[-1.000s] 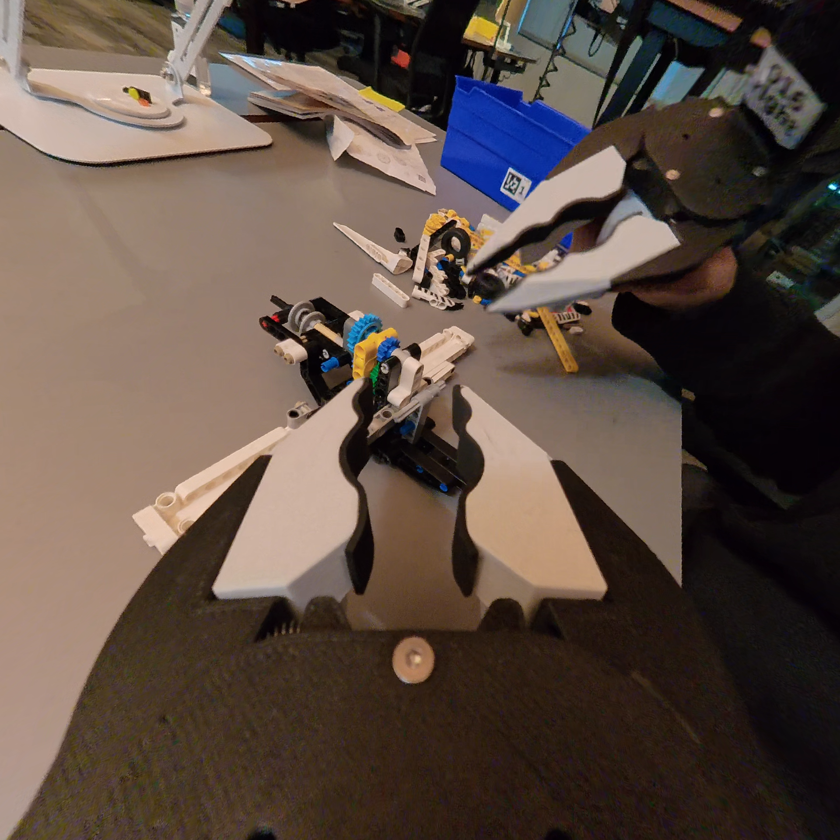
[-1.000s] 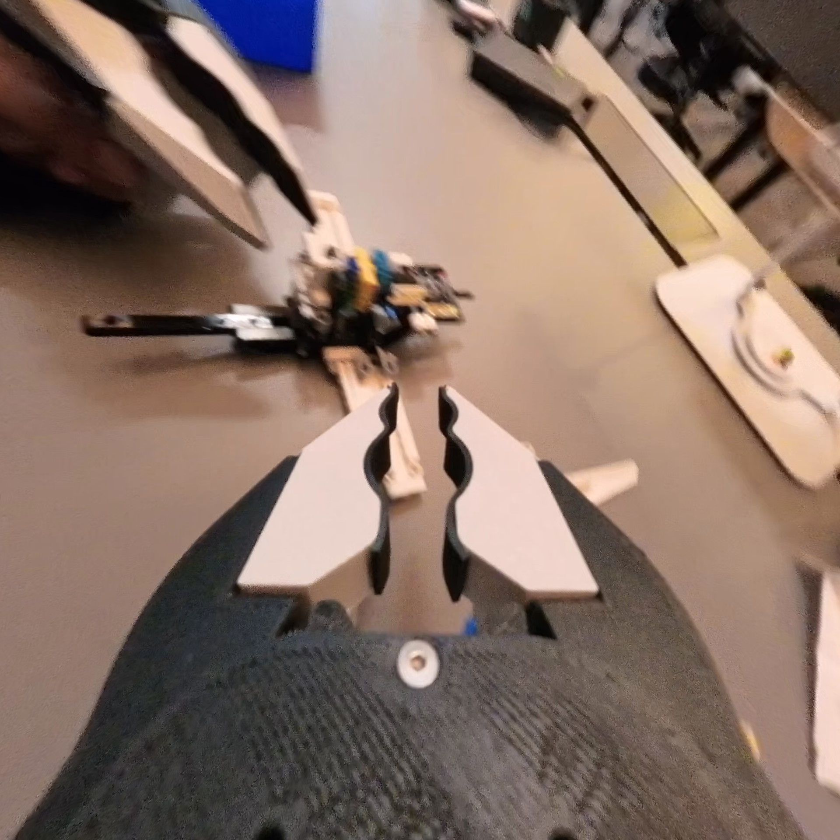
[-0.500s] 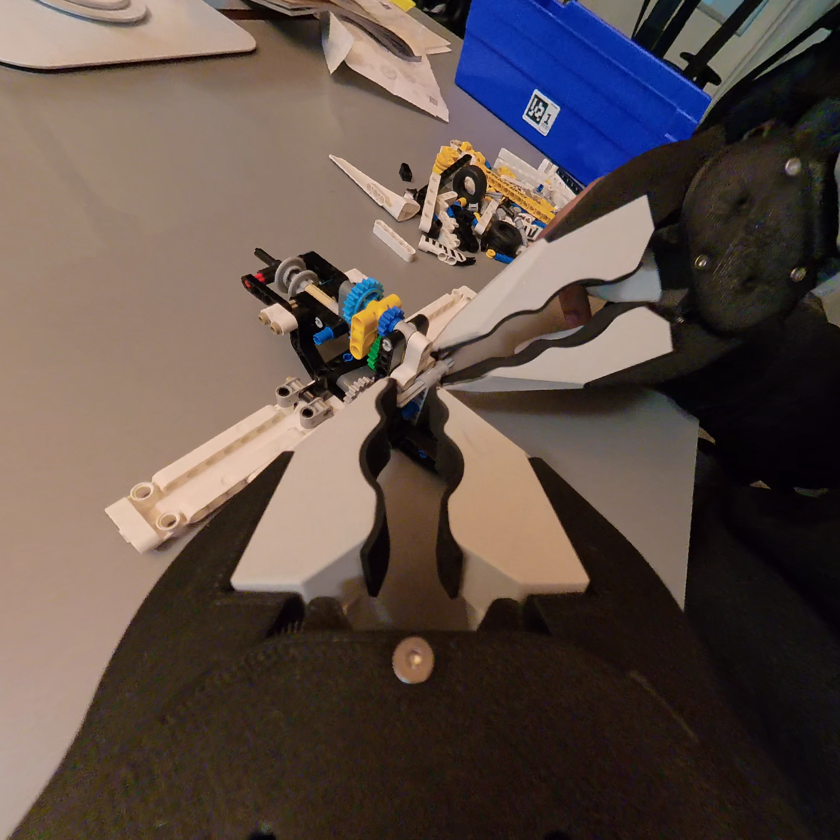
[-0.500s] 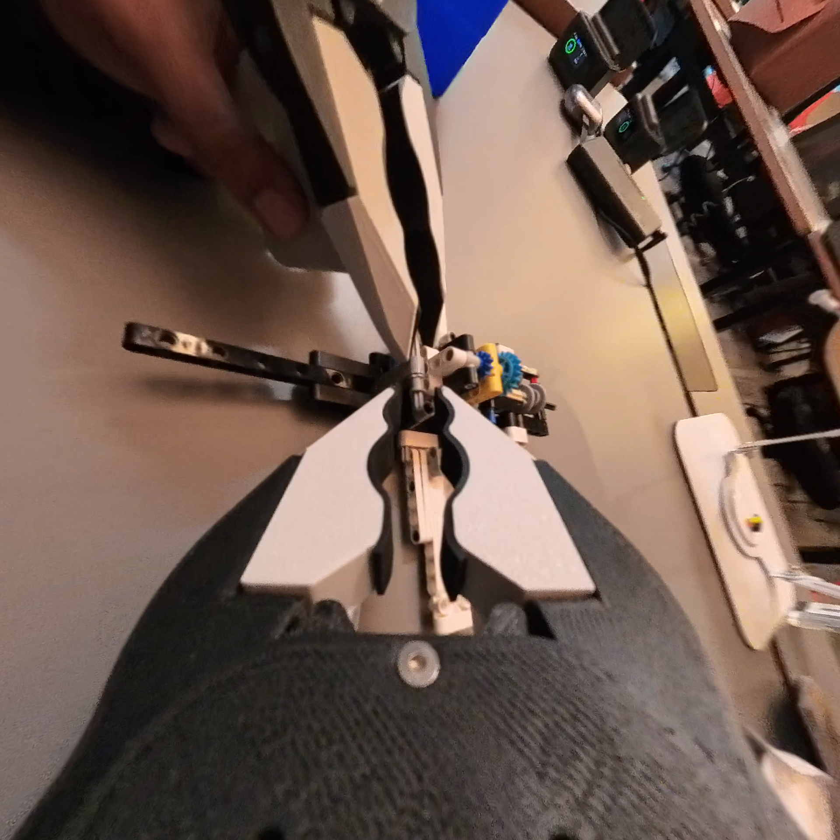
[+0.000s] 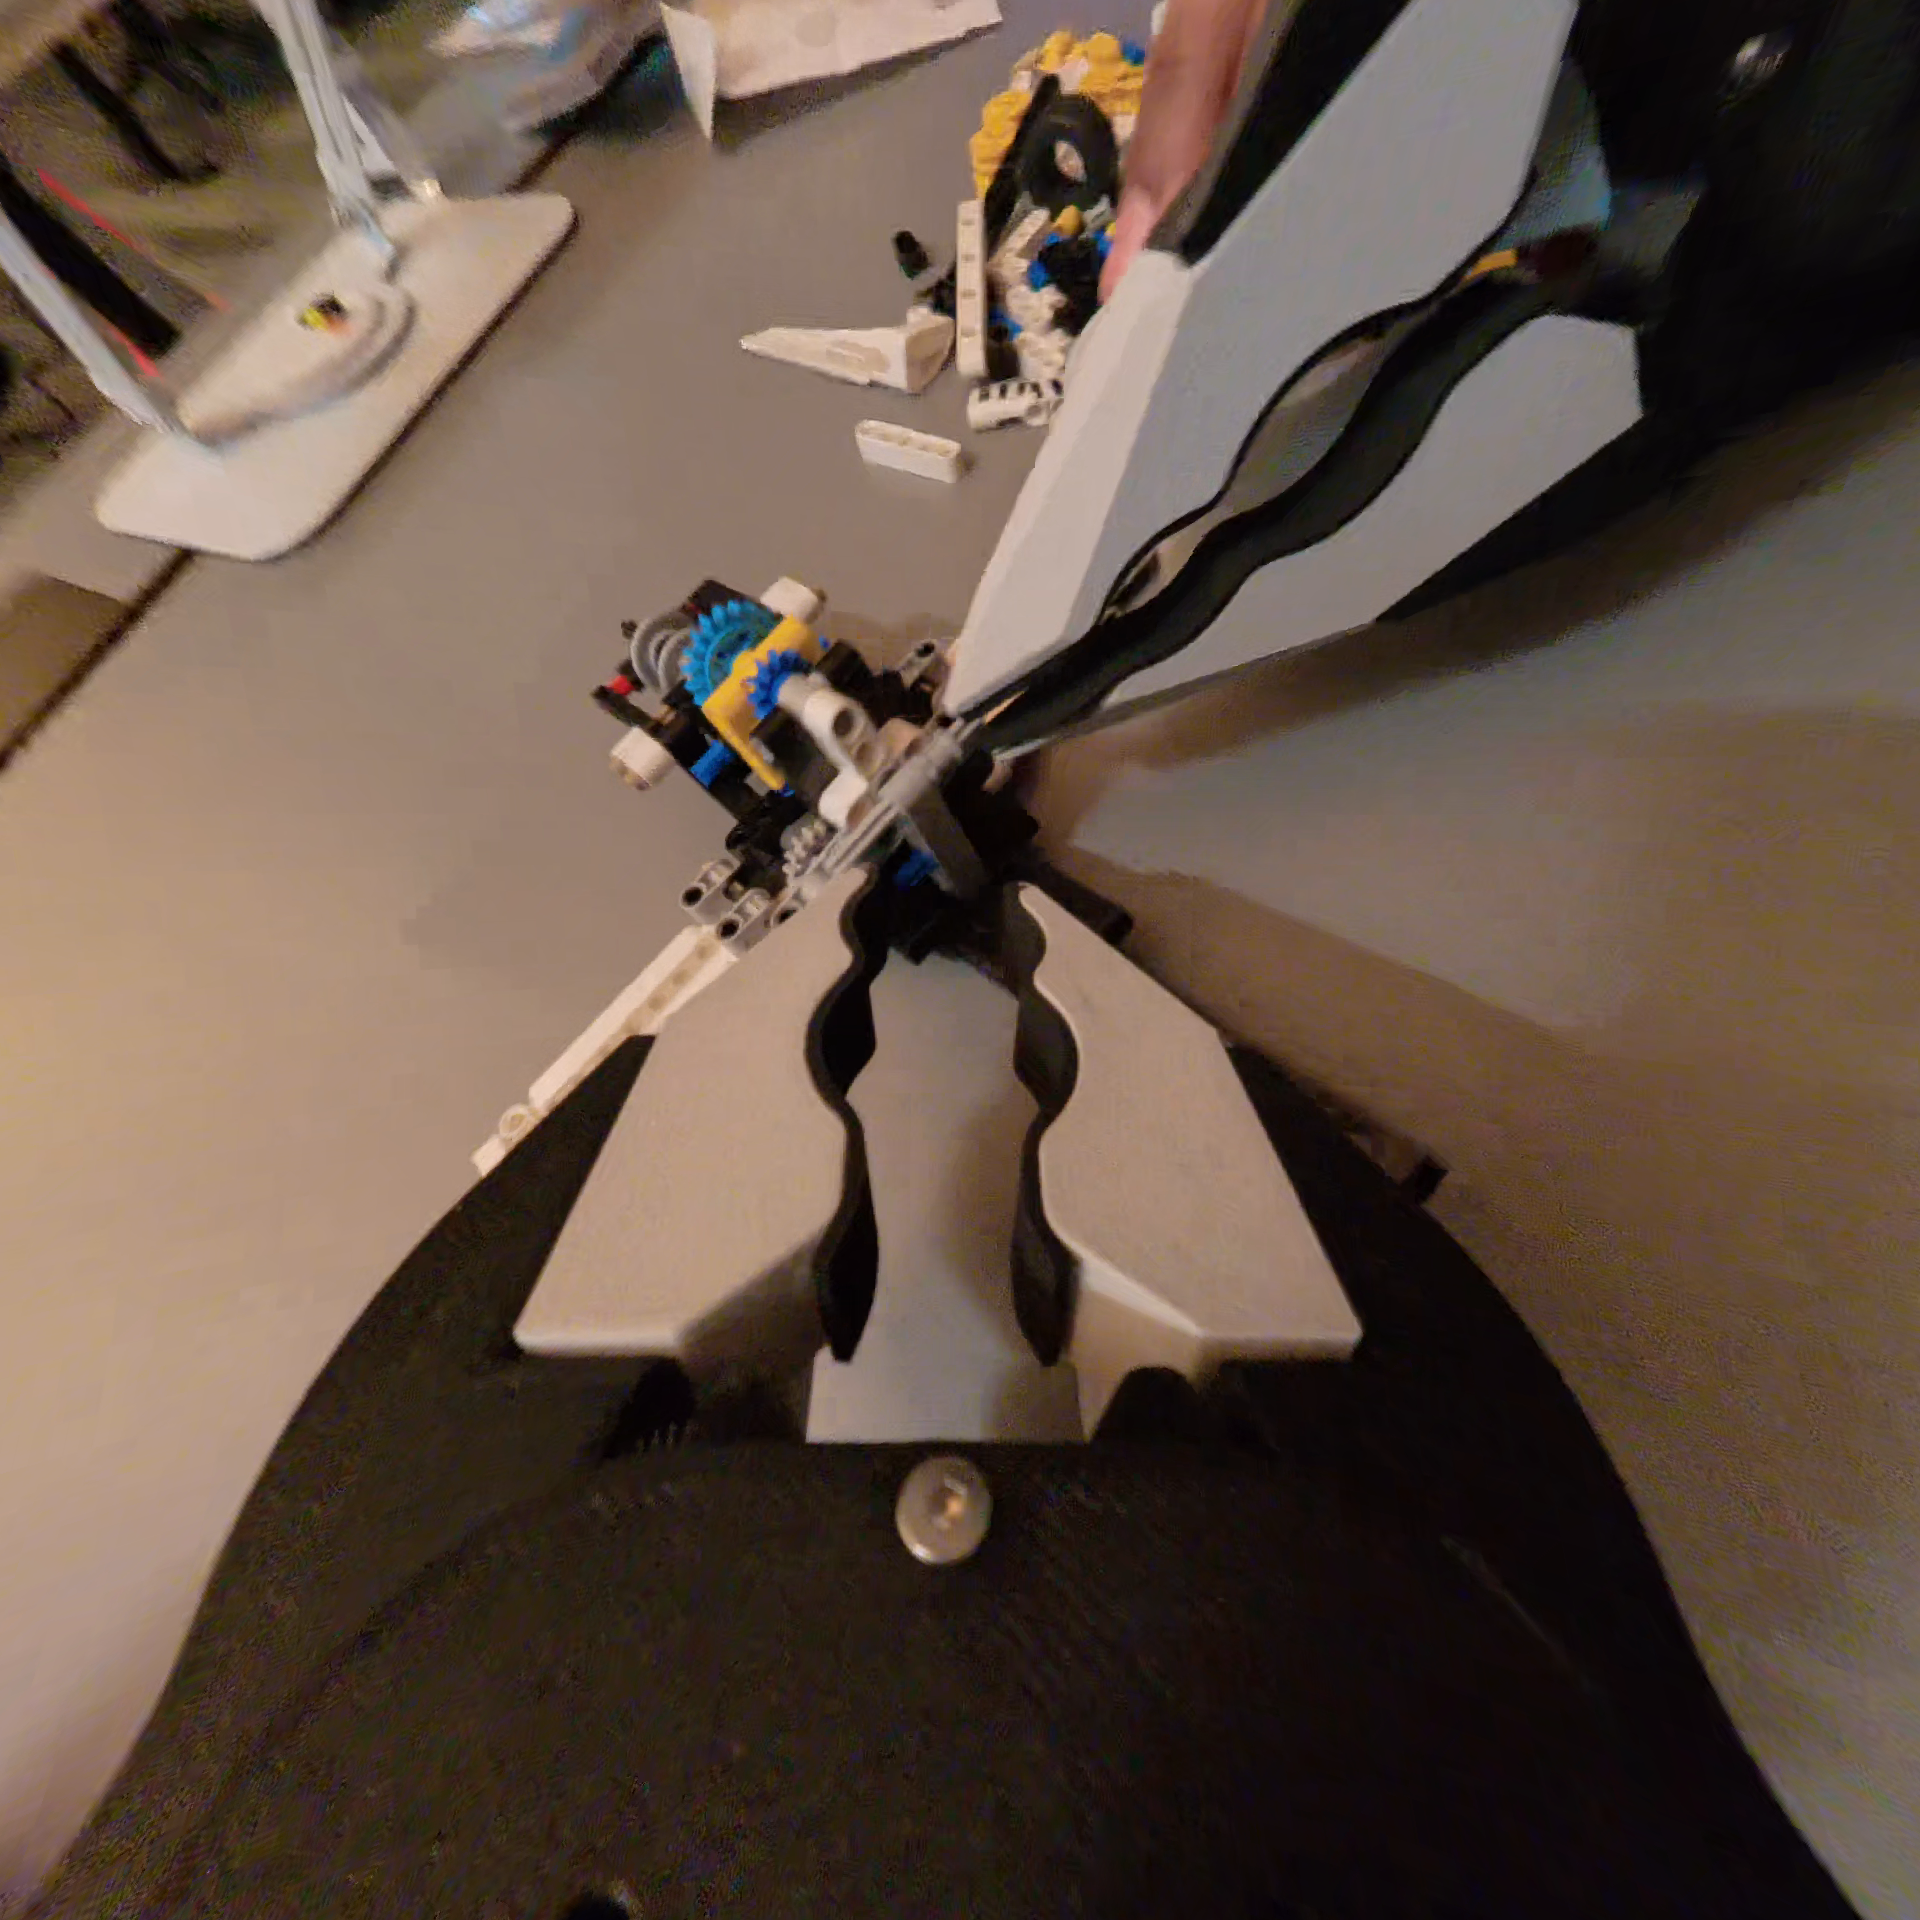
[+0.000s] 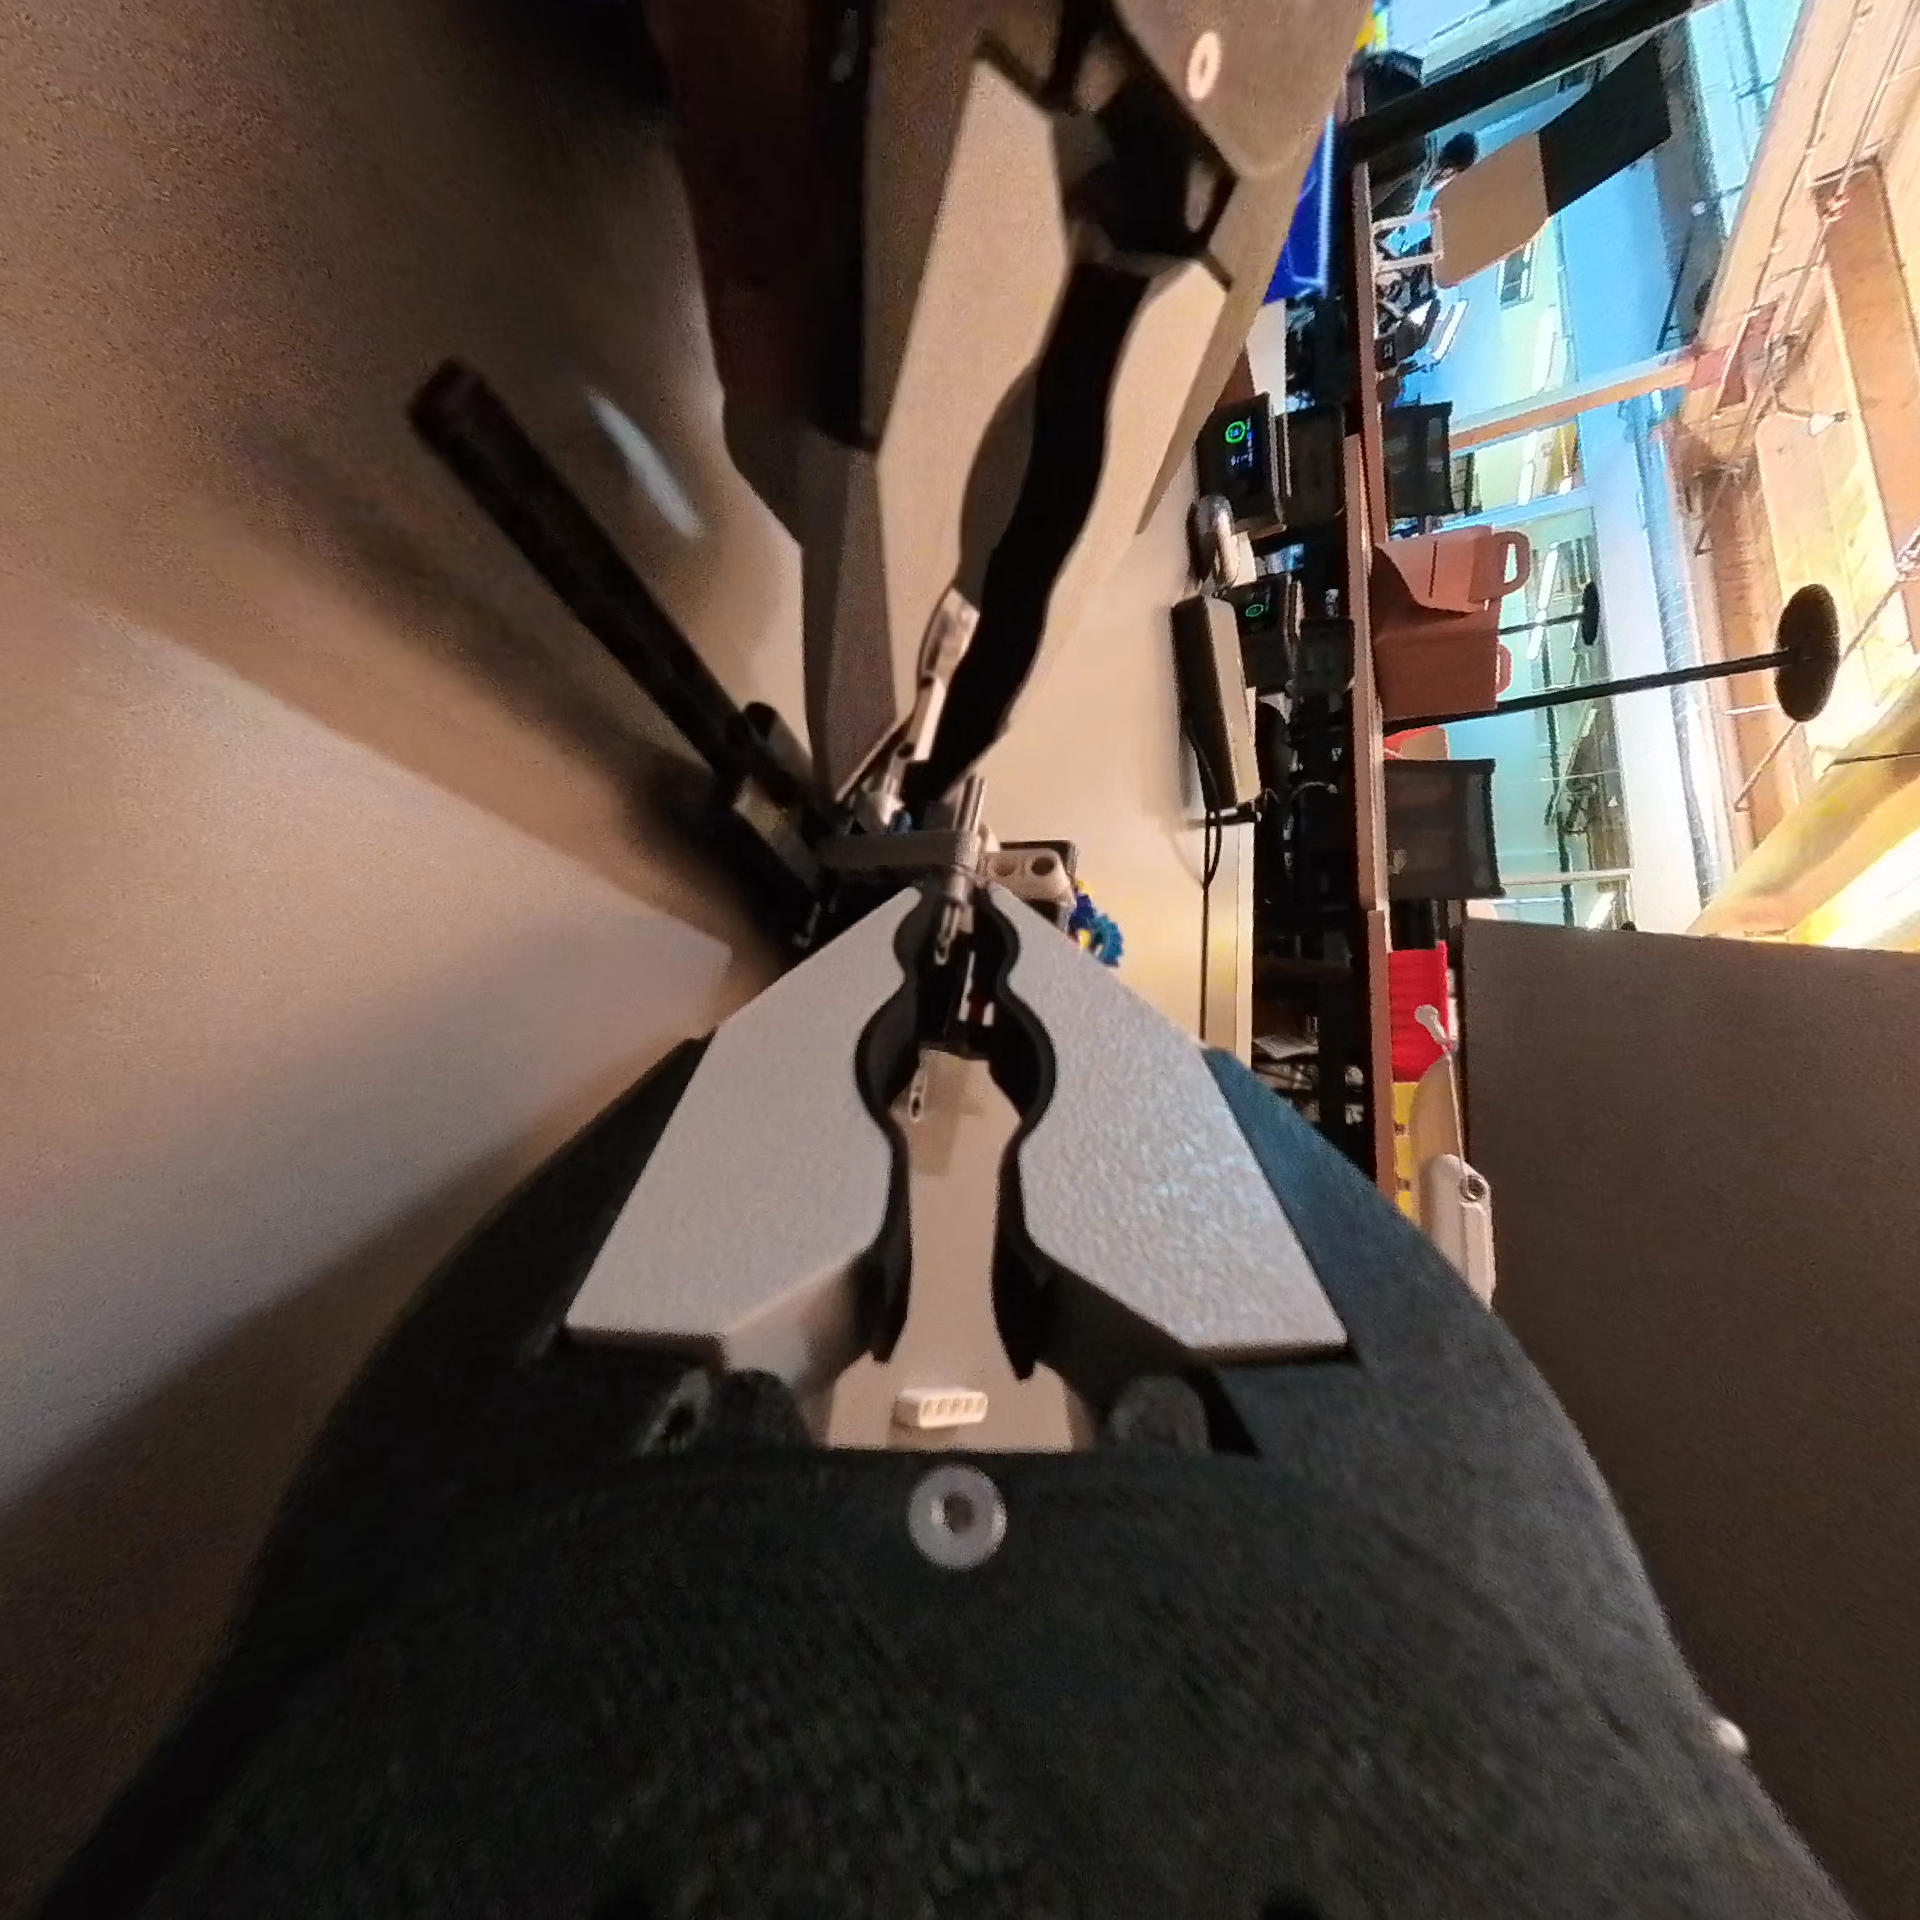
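Two claws [image 5: 940, 904] [image 6: 954, 899] pinching brick model [image 5: 769, 717]

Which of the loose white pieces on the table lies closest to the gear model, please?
The short white beam, lying alone between the gear model and the long pointed white panel, which sits farther back by the parts pile.

Glossy plastic brick model [image 5: 774, 717]; matt grey tabletop [image 5: 312, 852]; rough black gripper shell [image 5: 935, 1683].

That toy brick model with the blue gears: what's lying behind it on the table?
Behind the brick model: a white wedge piece, a small white beam, and a brick pile partly hidden by the right tool.
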The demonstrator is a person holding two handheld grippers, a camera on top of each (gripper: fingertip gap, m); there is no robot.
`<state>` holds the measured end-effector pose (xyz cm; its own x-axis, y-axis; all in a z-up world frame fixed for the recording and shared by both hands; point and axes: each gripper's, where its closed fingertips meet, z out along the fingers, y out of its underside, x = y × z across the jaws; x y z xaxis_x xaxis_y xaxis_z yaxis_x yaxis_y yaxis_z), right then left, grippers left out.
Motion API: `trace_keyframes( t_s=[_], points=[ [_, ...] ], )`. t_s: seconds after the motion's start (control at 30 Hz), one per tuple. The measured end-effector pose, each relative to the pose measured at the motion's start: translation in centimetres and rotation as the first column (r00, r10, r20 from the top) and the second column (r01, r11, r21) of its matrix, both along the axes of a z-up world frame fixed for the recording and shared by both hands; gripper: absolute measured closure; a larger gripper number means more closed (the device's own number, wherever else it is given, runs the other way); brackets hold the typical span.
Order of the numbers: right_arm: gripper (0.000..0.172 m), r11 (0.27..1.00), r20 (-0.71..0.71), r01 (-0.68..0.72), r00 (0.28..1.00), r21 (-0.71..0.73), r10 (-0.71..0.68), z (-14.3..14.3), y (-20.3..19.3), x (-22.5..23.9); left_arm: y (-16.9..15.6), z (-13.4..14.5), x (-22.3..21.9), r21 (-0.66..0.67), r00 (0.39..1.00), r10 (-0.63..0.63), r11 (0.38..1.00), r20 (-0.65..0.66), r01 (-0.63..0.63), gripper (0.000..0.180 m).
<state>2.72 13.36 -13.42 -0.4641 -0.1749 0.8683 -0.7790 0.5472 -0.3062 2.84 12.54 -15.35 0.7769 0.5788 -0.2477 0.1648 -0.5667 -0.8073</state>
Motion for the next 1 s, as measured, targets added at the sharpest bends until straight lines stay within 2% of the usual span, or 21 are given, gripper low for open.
trace_keyframes(
  t_s=[0.1,0.23,0.37,0.47,0.57,0.73,1.0],
  points=[
    [0.168,1.0,0.003,0.002,1.0,-0.002,-0.002,0.0,0.0,-0.3,0.3,1.4,0.0,0.061,0.998,-0.013,0.998,-0.053,0.016,0.163],
    [0.167,1.0,0.013,0.003,1.0,-0.006,-0.003,0.1,-0.1,-0.4,-0.8,3.7,-0.4,0.108,0.989,-0.003,0.994,-0.15,0.02,0.166],
    [0.166,1.0,0.066,0.01,0.998,-0.025,-0.008,0.3,-0.3,-0.5,-1.8,2.1,-1.4,-0.044,0.987,-0.033,0.999,-0.158,0.026,0.174],
    [0.165,0.999,0.133,0.03,0.991,-0.037,-0.025,0.4,-0.3,-0.6,-1.2,2.3,-1.6,-0.04,0.985,-0.077,0.997,-0.156,0.072,0.173],
    [0.165,0.998,0.203,0.049,0.978,-0.051,-0.038,0.7,-0.4,-0.5,-1.2,1.8,-1.7,-0.148,0.971,-0.127,0.984,-0.204,0.098,0.173],
    [0.165,0.995,0.302,0.071,0.952,-0.066,-0.048,0.6,-0.8,-0.3,-0.9,0.8,-1.7,-0.205,0.966,-0.148,0.973,-0.214,0.104,0.168],
    [0.167,0.994,0.286,0.104,0.954,-0.038,-0.089,-0.3,-1.0,-0.9,-0.8,0.9,-2.1,-0.264,0.943,-0.14,0.963,-0.301,0.059,0.177]
  ],
)
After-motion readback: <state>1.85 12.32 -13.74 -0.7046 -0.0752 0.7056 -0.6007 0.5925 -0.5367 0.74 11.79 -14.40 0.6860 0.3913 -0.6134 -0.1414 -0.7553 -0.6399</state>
